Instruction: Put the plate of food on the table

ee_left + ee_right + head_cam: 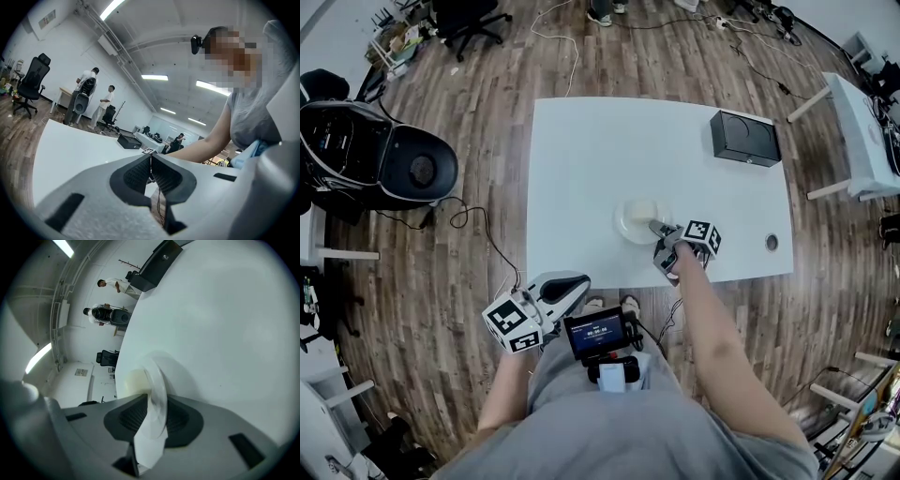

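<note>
A white plate (634, 225) with a pale block of food (643, 208) lies on the white table (581, 159) near its front edge. My right gripper (657, 228) reaches its near-right rim. In the right gripper view the plate's rim (158, 380) stands between the dark pads (183, 420), which sit slightly apart around it, and the food (132, 379) shows behind. My left gripper (580, 280) hangs off the table by the person's lap, shut and empty; its pads (140, 174) meet at the tip (151, 157).
A black box (744, 138) sits at the table's far right corner, also visible from the left gripper (130, 141). A round grommet (772, 242) lies near the right front edge. A black machine (394, 159) and cables are on the floor to the left. People stand far off (86, 93).
</note>
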Demonstrator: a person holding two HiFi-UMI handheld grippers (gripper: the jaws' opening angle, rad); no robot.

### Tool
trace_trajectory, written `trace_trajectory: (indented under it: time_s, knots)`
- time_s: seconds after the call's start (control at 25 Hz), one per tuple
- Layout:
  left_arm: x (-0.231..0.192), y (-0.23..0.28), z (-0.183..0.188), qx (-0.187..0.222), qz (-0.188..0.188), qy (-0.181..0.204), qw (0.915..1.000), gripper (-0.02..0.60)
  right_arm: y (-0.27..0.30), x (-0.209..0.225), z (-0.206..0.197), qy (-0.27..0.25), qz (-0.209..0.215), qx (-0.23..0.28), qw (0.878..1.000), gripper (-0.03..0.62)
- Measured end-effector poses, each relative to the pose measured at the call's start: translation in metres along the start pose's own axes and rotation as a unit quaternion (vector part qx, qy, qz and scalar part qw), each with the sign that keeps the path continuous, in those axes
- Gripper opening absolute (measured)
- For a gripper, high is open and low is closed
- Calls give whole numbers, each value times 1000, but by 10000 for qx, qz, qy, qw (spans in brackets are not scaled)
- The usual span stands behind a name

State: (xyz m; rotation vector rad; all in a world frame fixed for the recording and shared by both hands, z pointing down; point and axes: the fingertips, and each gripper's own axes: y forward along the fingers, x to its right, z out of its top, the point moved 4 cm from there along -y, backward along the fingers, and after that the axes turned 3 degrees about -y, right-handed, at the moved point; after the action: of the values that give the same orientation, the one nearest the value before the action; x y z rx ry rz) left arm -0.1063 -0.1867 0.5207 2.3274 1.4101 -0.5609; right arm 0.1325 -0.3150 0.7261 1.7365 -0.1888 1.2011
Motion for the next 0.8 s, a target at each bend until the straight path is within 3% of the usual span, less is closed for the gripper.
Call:
trace_trajectory:
  time_s: [0.2,0.48,0.8]
  knots:
    - [2,2,2,8,-46,29,10000,20,-7,-1,8,-174,-430,54,9989,128]
    - [4,1,10,57,-72,93,9999,20,-22,5,13,-596,-1110,99,9920,145]
    - [4,-5,13,57,-130,126,9998,20,-43,17,10,-435,-1046,204,9934,153]
